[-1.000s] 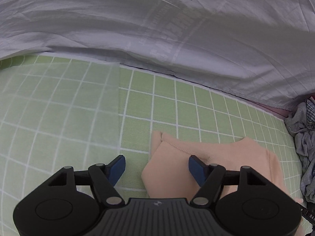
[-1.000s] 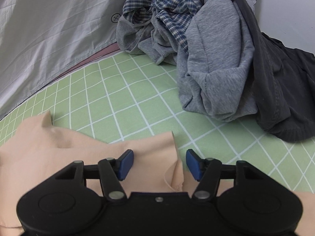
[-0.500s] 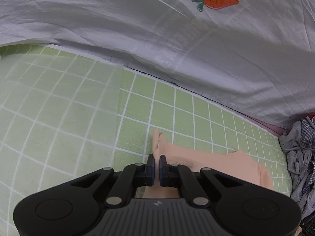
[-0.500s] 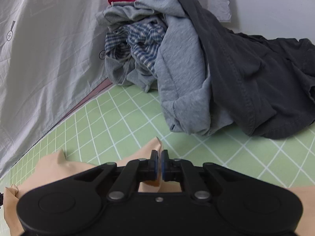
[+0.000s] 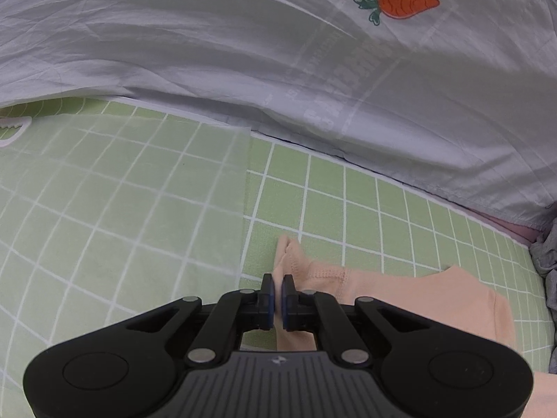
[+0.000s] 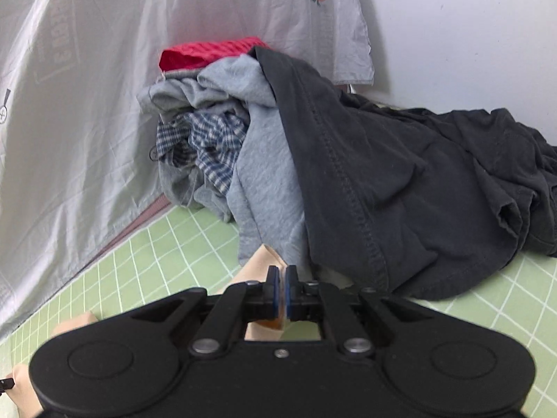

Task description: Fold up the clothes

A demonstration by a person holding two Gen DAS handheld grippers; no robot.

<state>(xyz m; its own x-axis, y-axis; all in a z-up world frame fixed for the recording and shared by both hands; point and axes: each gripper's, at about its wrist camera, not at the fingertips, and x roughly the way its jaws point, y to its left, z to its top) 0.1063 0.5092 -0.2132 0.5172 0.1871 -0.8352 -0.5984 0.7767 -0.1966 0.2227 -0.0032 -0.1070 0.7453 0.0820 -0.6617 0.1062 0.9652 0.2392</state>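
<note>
Left gripper (image 5: pixel 277 296), right gripper (image 6: pixel 281 291): fingers pinched shut on peach garment (image 5: pixel 400 292) corners. Thin hold may slip; lifted cloth may snag clothes pile (image 6: pixel 313 160) just beyond.

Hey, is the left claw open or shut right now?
Shut. The left claw has its blue pads pressed together on an edge of the peach garment, with cloth showing in the thin gap between them.

A peach garment (image 5: pixel 400 299) is seen spread over the green checked sheet (image 5: pixel 139 209), thin and soft-looking, stitched hem along one edge. Two of its corners are pinched up off the sheet, so it's pulled into little peaks (image 6: pixel 268 261) there.
</note>
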